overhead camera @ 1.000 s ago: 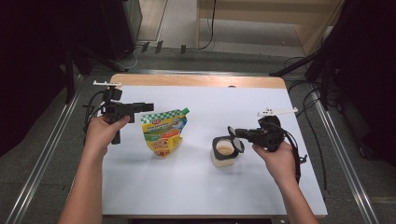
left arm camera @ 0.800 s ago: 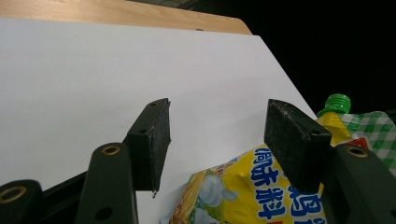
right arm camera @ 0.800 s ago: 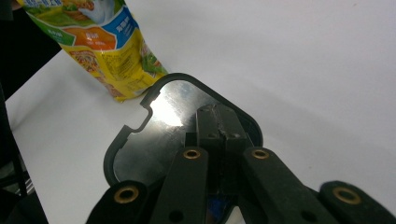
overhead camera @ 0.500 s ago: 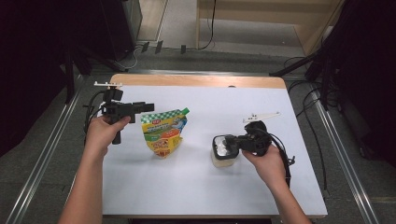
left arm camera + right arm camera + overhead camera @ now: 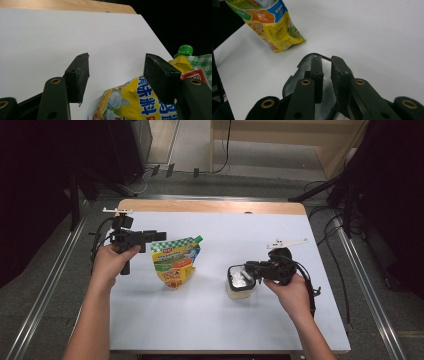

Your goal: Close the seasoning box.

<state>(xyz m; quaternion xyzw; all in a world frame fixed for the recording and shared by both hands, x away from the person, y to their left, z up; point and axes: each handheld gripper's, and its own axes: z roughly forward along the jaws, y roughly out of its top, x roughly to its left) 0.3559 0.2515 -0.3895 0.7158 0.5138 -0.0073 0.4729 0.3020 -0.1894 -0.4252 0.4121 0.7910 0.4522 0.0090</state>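
**Thin grip on the lid could tip the cup**

The right gripper (image 5: 326, 65) has its jaws pinched nearly together on the dark lid flap (image 5: 294, 80) of the small cup (image 5: 239, 282), which sits on the white table (image 5: 300, 320) right of the seasoning pouch (image 5: 175, 262). Pulling sideways may drag or topple the unheld cup. The left gripper (image 5: 116, 75), jaws wide apart, hovers at the pouch, gripping nothing.

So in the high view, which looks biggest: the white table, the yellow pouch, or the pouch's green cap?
1. White table, by far.
2. Yellow pouch.
3. Green cap, a tiny bit at the pouch's corner.
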